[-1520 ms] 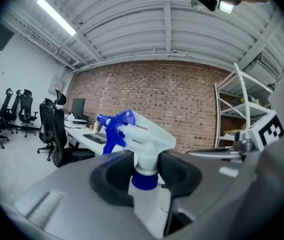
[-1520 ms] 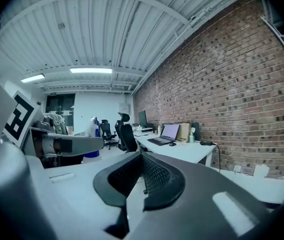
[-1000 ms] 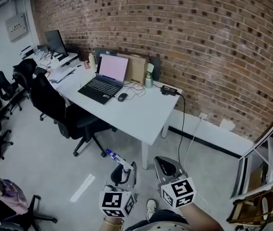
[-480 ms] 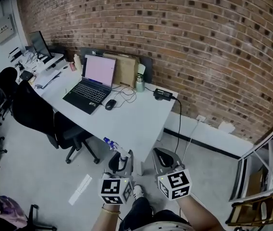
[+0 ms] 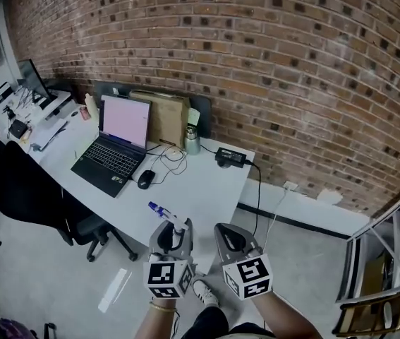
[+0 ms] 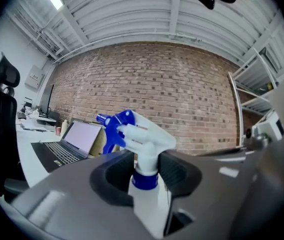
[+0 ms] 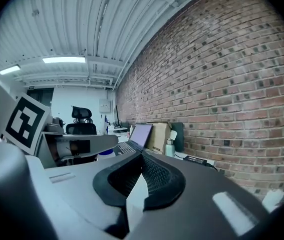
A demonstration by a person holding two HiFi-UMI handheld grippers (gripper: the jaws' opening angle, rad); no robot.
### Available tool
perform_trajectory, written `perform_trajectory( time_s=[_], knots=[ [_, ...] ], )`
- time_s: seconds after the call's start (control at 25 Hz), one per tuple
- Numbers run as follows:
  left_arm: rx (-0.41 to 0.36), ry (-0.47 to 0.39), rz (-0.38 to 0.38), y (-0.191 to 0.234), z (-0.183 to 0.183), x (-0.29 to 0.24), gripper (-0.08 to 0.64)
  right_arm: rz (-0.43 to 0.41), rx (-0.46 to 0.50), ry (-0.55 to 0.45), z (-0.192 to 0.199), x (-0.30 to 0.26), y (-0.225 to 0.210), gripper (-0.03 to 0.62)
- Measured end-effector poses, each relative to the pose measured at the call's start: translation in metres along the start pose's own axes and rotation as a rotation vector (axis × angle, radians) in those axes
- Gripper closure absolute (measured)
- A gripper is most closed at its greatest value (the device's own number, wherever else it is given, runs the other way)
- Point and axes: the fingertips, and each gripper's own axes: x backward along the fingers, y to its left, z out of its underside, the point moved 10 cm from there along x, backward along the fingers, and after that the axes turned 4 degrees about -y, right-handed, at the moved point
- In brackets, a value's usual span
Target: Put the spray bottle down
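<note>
Spray bottle [image 6: 144, 151] is not down: it is up in the air, held by the left gripper [image 5: 173, 236]. In the left gripper view the two jaws are squeezed on the bottle's thin neck, just above the blue ring and under the blue and white trigger top. The bottle stands upright in that grip.

From the head view, a laptop [image 5: 115, 144] and a mouse [image 5: 145, 181] sit on the left part of the white desk [image 5: 207, 183]. The bottle hangs over the desk's near edge, where the top is bare. On the right, the right gripper [image 5: 229, 242] has its jaws pressed together with nothing in them.

I think this is the carrying part of the job. The next move needs a flat bare spot, a slow drop until the bottom rests, and then the jaws let go.
</note>
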Motion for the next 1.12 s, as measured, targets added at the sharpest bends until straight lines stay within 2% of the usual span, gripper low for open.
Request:
perform_trajectory(
  time_s=[0.24, 0.6, 0.76, 1.0, 1.12],
  knots=[
    [-0.009, -0.028, 0.02, 0.012, 0.005, -0.041, 0.422, 0.01, -0.029, 0.031, 0.015, -0.033, -0.021, 0.594],
    [-0.021, 0.001, 0.029, 0.014, 0.002, -0.045, 0.411, -0.007, -0.05, 0.042, 0.017, -0.048, -0.023, 0.594],
    [-0.026, 0.022, 0.035, 0.015, -0.001, -0.034, 0.4, -0.01, -0.051, 0.038, 0.016, -0.041, -0.017, 0.594],
    [0.003, 0.024, 0.0, 0.01, 0.002, 0.007, 0.404, -0.024, -0.04, 0.032, 0.018, -0.018, 0.001, 0.594],
    [0.02, 0.026, -0.044, 0.002, 0.007, 0.034, 0.453, -0.035, -0.033, 0.027, 0.019, 0.0, 0.015, 0.594]
  ],
)
